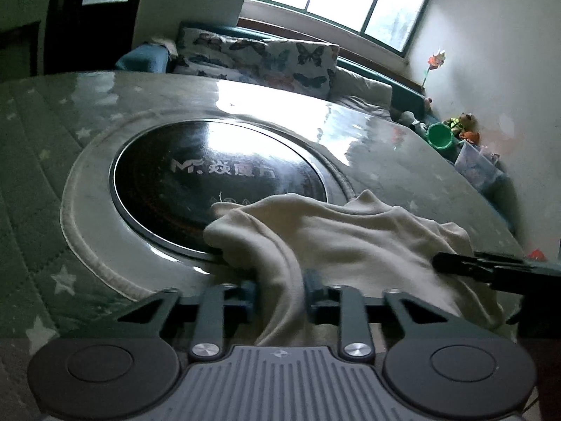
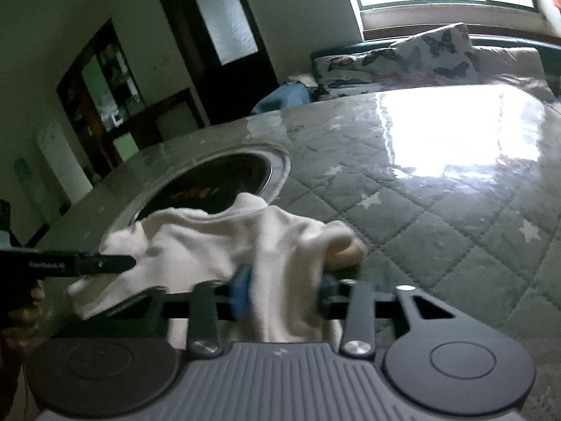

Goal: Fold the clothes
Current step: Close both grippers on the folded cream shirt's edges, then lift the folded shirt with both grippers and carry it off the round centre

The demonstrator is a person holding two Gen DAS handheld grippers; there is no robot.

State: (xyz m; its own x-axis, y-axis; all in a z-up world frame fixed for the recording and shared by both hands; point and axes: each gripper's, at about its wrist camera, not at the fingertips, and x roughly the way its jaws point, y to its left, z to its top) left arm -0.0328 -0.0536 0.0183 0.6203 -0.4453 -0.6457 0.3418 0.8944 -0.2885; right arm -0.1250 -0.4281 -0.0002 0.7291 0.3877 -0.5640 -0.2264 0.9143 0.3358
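A crumpled cream garment [image 1: 350, 231] [image 2: 210, 235] lies on the table [image 1: 52, 175] [image 2: 420, 228], its far edge over the round black cooktop [image 1: 210, 175] [image 2: 217, 179]. My left gripper [image 1: 280, 296] is shut on a fold of the cloth near the table's front edge, with fabric bunched between its blue pads. My right gripper [image 2: 284, 293] is shut on another fold of the same garment. In the left wrist view the right gripper's dark fingers [image 1: 491, 266] come in from the right. The left gripper's fingers [image 2: 70, 263] come in from the left in the right wrist view.
The table has a quilted green cover with white stars under glossy clear plastic. Behind it stands a sofa with butterfly cushions [image 1: 266, 59] [image 2: 403, 59]. A green cup [image 1: 438, 137] and a clear plastic box [image 1: 477, 168] sit at the far right. A dark door [image 2: 224, 35] stands behind.
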